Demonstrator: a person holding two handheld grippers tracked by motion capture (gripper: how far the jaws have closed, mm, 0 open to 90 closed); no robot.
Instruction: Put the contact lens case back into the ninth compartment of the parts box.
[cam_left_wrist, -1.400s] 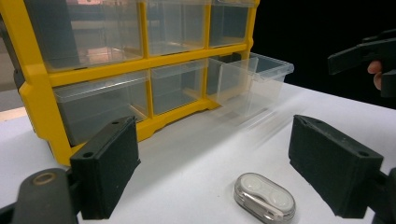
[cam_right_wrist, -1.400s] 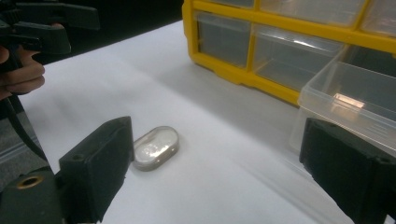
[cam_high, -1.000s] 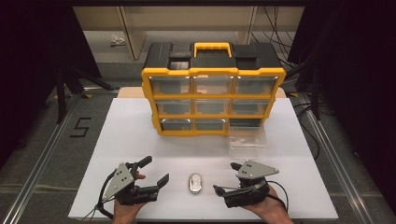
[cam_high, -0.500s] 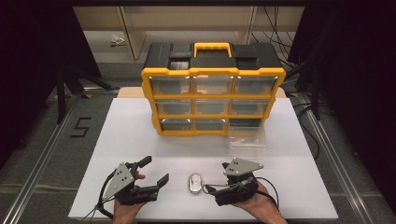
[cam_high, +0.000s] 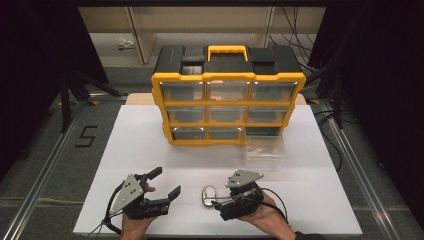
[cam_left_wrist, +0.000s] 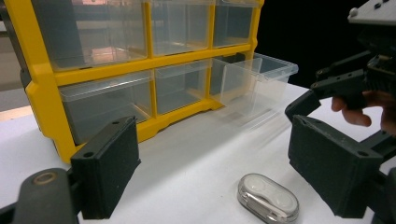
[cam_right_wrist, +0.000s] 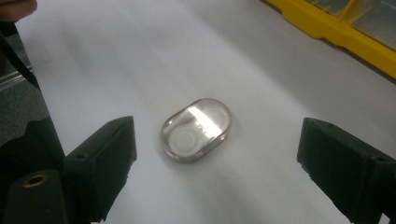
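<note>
My right gripper (cam_high: 216, 200) has its jaws wide by the little clear case (cam_right_wrist: 196, 130). My left gripper (cam_high: 165, 182) is wide too.

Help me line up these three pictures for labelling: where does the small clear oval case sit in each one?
High view: oval case bottom centre, beside the right gripper.
Left gripper view: bottom, right of centre.
Right gripper view: centre, between the open jaws.
Shared landmark: yellow drawer organizer.
</note>
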